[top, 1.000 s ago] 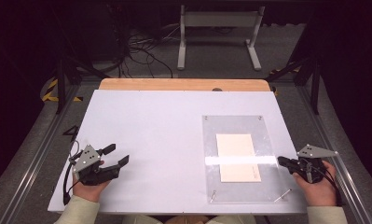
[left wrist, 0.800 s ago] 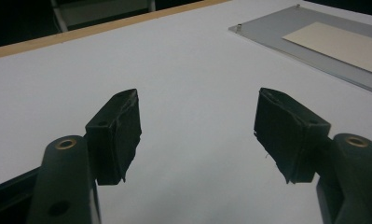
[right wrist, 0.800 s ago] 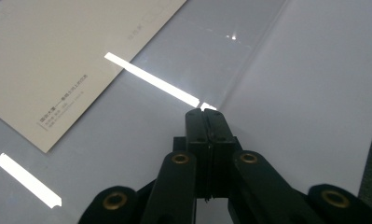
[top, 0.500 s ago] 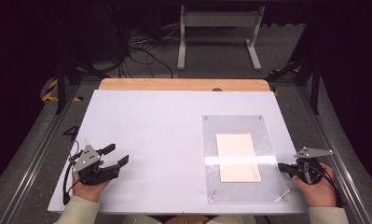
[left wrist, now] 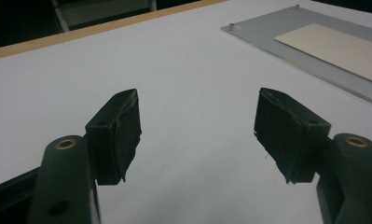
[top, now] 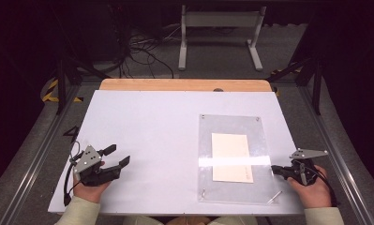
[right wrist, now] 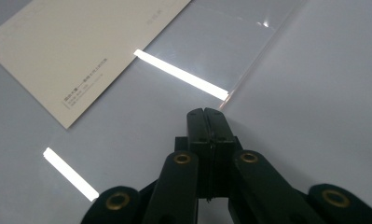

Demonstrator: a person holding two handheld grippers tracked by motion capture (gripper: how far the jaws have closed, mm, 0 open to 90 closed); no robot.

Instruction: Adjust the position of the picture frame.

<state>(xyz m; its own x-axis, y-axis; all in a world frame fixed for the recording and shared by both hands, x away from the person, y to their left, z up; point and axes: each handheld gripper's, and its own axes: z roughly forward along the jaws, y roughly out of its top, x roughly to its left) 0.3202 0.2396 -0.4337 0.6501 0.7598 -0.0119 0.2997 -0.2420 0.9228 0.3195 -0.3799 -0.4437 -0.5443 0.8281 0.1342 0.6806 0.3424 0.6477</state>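
Though the card's [right wrist: 76,56] small print is unreadable, the right gripper [top: 274,170], pressed together empty, has edged toward 9 o'clock at the clear sheet's [top: 229,187] rim; the left gripper [top: 117,156] stays spread.

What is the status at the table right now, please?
Left gripper open, empty, resting on the white table. Right gripper shut, empty, tips at the clear acrylic plate's right edge. Cream card under the plate. Nothing in the way.
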